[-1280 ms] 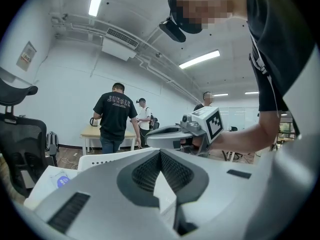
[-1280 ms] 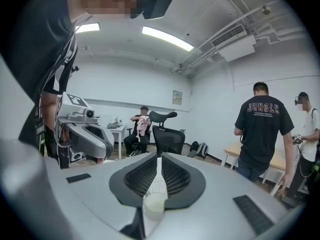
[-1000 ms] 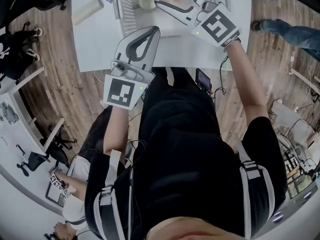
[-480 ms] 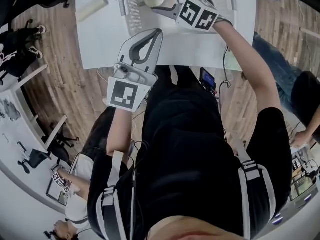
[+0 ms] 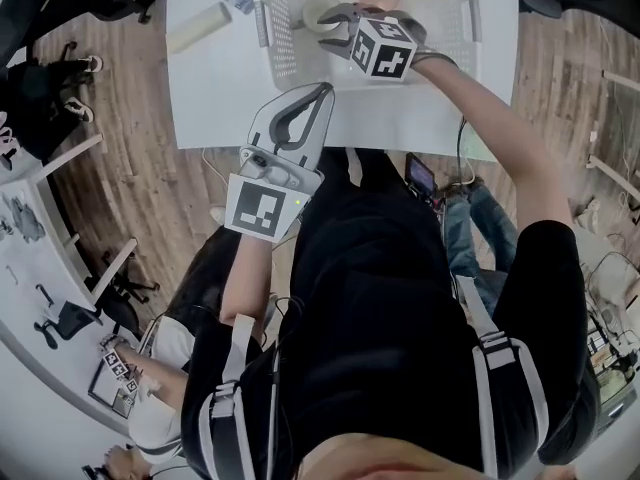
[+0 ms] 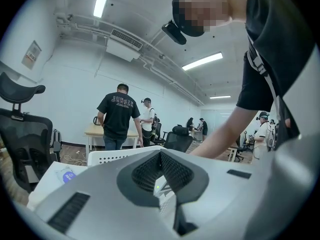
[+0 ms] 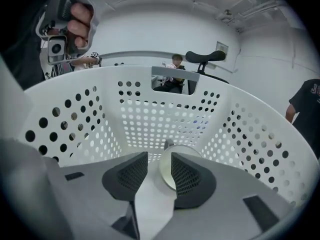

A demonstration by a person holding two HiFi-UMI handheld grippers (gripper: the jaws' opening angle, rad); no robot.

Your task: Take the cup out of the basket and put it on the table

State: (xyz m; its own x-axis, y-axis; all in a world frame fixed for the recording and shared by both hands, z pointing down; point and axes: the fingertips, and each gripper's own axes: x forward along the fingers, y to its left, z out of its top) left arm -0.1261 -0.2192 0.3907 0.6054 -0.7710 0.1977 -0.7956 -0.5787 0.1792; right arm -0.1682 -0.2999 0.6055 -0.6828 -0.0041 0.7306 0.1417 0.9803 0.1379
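Your right hand-held gripper (image 5: 330, 26) reaches into the basket with its jaws spread wide. Your left hand-held gripper (image 5: 320, 90) hangs over the 6 o'clock edge of the white surface (image 5: 215, 88), jaws closed together on nothing. A white perforated basket (image 5: 283, 43) sits at the surface's 12 o'clock. The pale cup (image 5: 316, 10) rests inside it toward the basket's 9 o'clock side, between the right jaws, nearer one pad and not squeezed. At the basket's 9 o'clock, a pale cylinder (image 5: 198, 28) lies on the surface.

An open office: desks (image 6: 96, 130), swivel chairs (image 6: 21, 131), strip lights (image 6: 202, 61) overhead.
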